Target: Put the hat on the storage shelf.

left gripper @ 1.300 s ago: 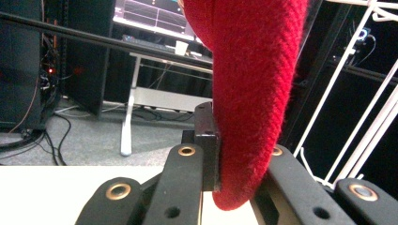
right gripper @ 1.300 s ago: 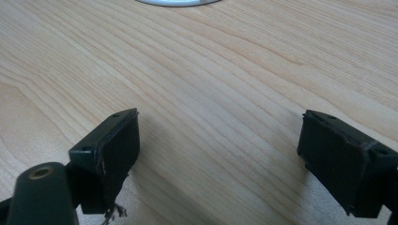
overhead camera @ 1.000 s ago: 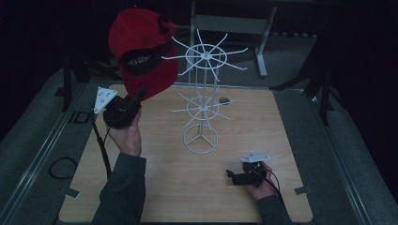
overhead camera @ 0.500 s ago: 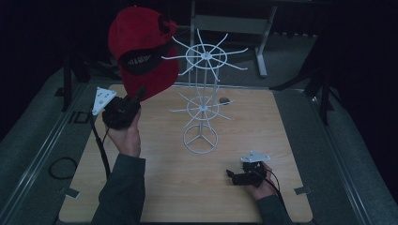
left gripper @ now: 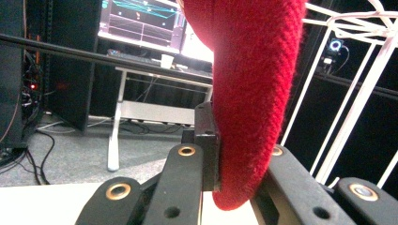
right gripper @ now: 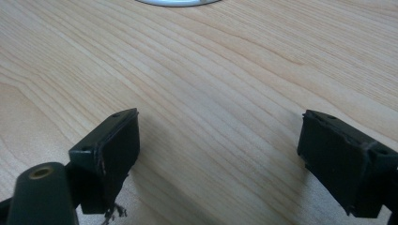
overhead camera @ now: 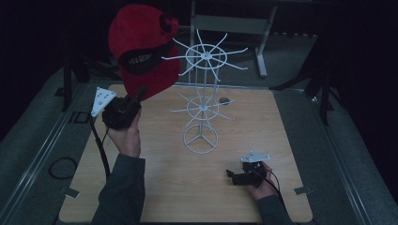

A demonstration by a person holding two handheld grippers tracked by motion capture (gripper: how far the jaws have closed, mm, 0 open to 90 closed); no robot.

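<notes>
High view: my left claw (overhead camera: 140,93) holds the red knit hat (overhead camera: 143,49) by its lower edge, raised above the desk (overhead camera: 155,187). The white wire rack (overhead camera: 202,101) stands to the hat's right, its top spokes level with the crown and close beside it. My left hand is the nearer one; my right claw (overhead camera: 231,176) rests low on the desk, well apart from the rack.

Left gripper view: the jaws are clamped on the hat (left gripper: 248,93) brim, which rises straight up from them. The rack (left gripper: 347,89) wires stand just right.

Right gripper view: my right claw (right gripper: 218,159) is spread wide, holding nothing, above bare wood.
</notes>
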